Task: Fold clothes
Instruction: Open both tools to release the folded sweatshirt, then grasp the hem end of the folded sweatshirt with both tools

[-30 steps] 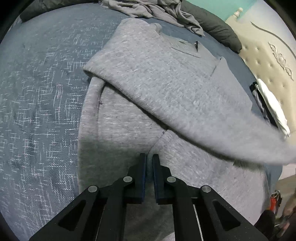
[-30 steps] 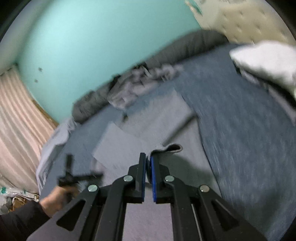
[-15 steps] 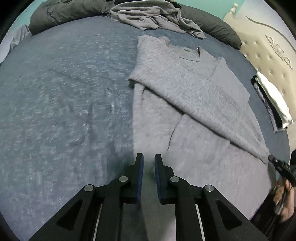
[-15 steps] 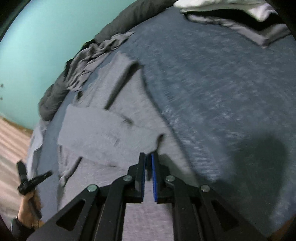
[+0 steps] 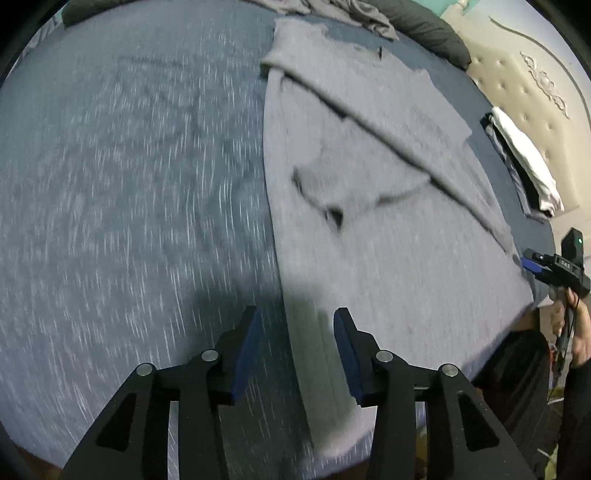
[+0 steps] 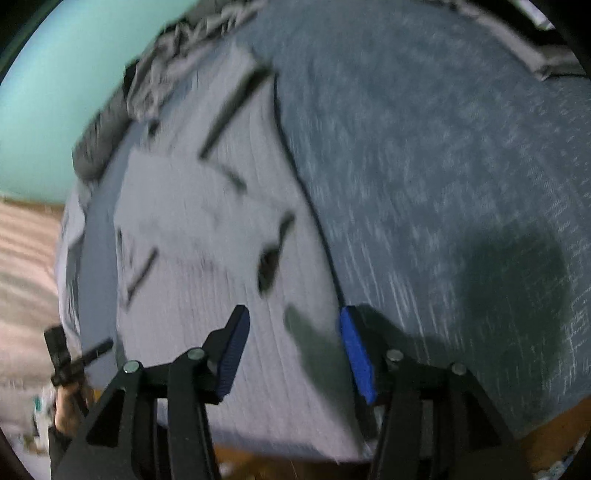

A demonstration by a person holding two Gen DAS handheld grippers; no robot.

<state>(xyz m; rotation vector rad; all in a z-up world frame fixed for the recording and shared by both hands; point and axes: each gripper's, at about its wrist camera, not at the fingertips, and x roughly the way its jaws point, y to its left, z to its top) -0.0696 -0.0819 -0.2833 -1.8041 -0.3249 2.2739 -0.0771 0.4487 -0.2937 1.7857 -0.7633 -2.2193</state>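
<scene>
1. Half a second ago both claws were pinched nearly shut; now the left gripper (image 5: 297, 350) and the right gripper (image 6: 291, 350) stand released with nothing between the pads, and the sleeve the right one was carrying has dropped onto the garment.
2. The grey sweater (image 5: 388, 229) lies spread on the blue bedspread (image 5: 129, 184), hem towards the bed's near edge, the left claw over its hem corner.
3. Both sleeves (image 5: 351, 181) are laid across the body – the sleeve stage looks finished.
4. Left, by my reckoning: folding the body up into a compact shape.
5. A folded stack (image 5: 524, 162) sits by the headboard; a crumpled grey pile (image 5: 351, 11) lies beyond the collar.
</scene>
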